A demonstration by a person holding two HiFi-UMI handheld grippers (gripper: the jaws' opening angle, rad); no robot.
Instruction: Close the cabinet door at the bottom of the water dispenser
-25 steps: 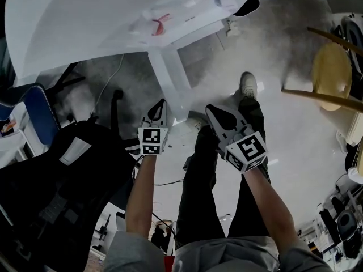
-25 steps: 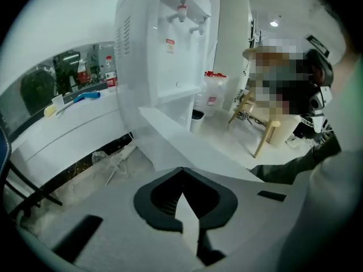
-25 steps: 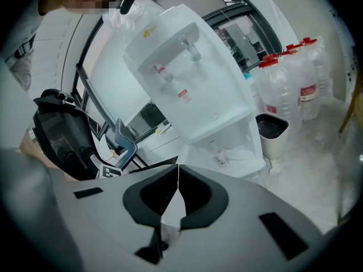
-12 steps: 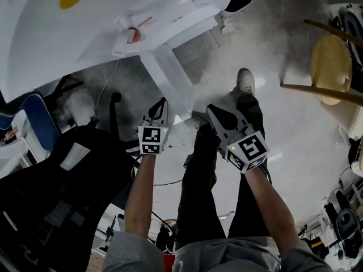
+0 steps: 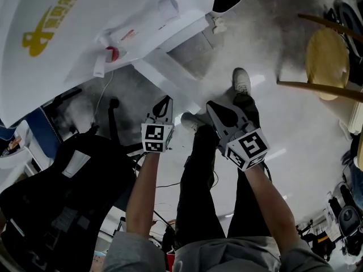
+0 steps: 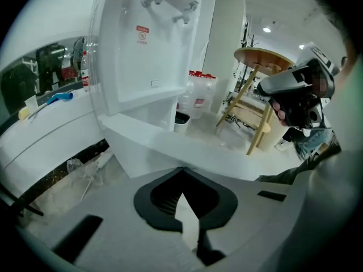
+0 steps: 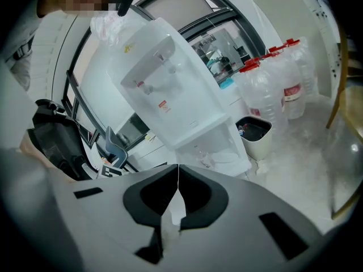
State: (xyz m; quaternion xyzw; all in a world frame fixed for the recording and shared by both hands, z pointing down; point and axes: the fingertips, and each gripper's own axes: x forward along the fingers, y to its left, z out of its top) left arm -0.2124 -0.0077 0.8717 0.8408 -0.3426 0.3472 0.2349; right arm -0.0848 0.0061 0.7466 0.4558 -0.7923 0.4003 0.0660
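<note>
Over the last second my view has swung. The water dispenser (image 5: pixel 68 44) has slid up and to the left in the head view, so its yellow logo now shows. Both grippers sit at much the same place in the picture as before. My feet look shifted too, so I take this as stepping into position, not work on the door.

The cabinet door (image 5: pixel 164 78) at the dispenser's base stands swung out. Its white panel reaches from the base toward the left gripper (image 5: pixel 162 107), whose fingers are pressed together with nothing between them. In the left gripper view the door's edge lies just beyond the fingertips, and I see no contact. Behind it the cabinet (image 6: pixel 161 115) is open.

The right gripper (image 5: pixel 215 109) also has its fingers together and empty. It is near the door but further to the right, and its own view looks across at the whole dispenser.

So the task has not yet begun. I judge the left gripper best placed to push the panel round with its closed fingers
</note>
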